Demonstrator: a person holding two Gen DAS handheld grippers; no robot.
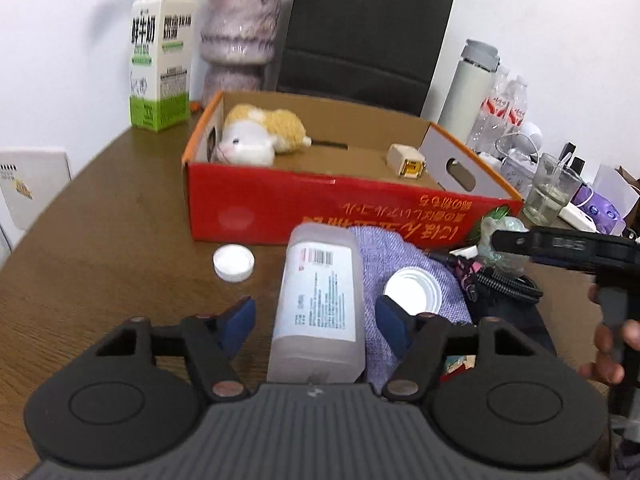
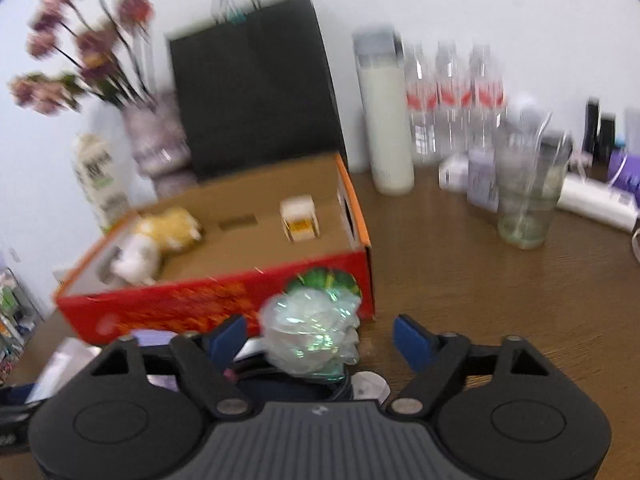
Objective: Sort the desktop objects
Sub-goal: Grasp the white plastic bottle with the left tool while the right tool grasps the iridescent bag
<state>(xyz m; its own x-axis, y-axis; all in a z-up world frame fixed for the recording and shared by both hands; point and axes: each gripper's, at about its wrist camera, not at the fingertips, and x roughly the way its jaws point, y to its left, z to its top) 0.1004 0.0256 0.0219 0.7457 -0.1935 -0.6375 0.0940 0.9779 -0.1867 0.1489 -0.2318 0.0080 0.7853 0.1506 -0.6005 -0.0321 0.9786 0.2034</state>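
Note:
A red cardboard box (image 1: 320, 208) holds a plush toy (image 1: 260, 136) and a small beige charger (image 1: 406, 162). My left gripper (image 1: 316, 316) is open with its jaws either side of a translucent labelled bottle (image 1: 320, 304), not closed on it. The bottle lies partly on a purple cloth (image 1: 404, 256) with a white lid (image 1: 414, 290) on it. My right gripper (image 2: 320, 338) is open just in front of the box (image 2: 224, 300), with a shiny cellophane ornament (image 2: 312, 332) between its jaws, untouched. The right view is blurred.
A white cap (image 1: 234, 263) lies on the wooden table (image 1: 100, 240). A milk carton (image 1: 160, 68), vase (image 1: 236, 40) and black bag (image 1: 364, 32) stand behind the box. A thermos (image 2: 386, 120), water bottles (image 2: 452, 96) and a glass (image 2: 528, 196) stand at the right. Black cables (image 1: 500, 284) lie near the cloth.

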